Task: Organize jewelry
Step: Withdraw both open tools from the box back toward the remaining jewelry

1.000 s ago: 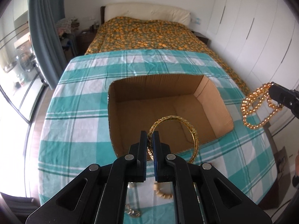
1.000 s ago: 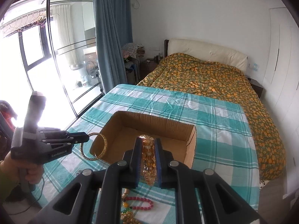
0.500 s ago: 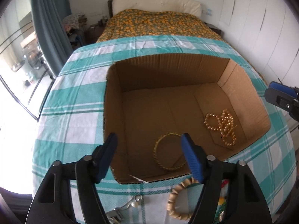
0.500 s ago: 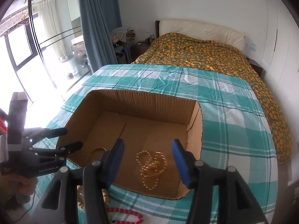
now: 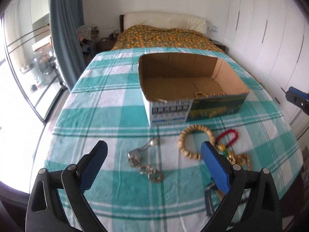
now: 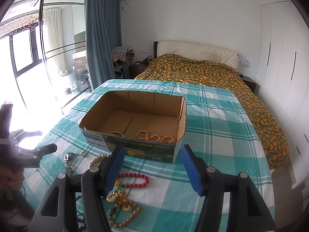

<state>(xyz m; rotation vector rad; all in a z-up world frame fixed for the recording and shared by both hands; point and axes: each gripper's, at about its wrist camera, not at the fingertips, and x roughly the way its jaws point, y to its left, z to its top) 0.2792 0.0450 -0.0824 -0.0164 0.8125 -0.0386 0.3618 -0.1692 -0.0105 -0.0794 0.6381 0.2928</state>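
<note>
Both open grippers (image 5: 153, 152) (image 6: 152, 163) hover before the jewelry-holding box (image 6: 135, 145).

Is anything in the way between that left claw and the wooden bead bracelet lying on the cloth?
Nothing visible blocks it. The left gripper is open and empty above the cloth, and the wooden bead bracelet lies bare just beyond its right finger, short of the cardboard box.
</note>
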